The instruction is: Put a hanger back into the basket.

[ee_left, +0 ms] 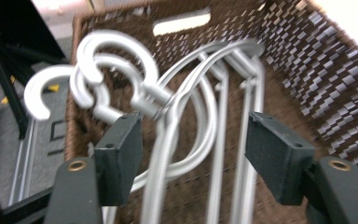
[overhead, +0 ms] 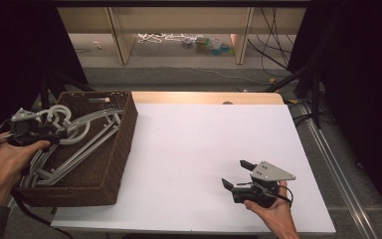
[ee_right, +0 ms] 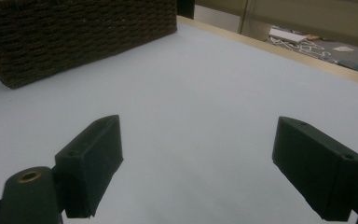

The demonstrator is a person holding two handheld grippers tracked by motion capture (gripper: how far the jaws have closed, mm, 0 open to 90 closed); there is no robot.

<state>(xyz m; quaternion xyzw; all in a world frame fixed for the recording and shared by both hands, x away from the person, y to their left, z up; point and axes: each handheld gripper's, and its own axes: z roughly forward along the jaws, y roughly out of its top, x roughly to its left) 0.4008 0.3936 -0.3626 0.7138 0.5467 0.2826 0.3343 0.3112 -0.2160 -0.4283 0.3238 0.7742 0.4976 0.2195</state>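
Left gripper [ee_left: 193, 154] (jaws apart) over unlabelled grey hangers [ee_left: 205, 121] in basket [ee_left: 317, 70].

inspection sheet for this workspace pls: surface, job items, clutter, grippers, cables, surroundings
Surface: white table, wood strip along its far edge, bare apart from the basket.
Job's things: grey hangers piled in a brown wicker basket at the table's left edge; hooks stick out over the rim.
Clutter: nothing seen on the table.
Grippers: left hand-held gripper open over the hangers, pads pressing nothing; right hand-held gripper open, low over bare table.
Cables: black cable trails from the left hand-held gripper; more cables on the floor beyond.
Surroundings: dark curtains both sides, wooden shelf legs and small floor litter behind the table.
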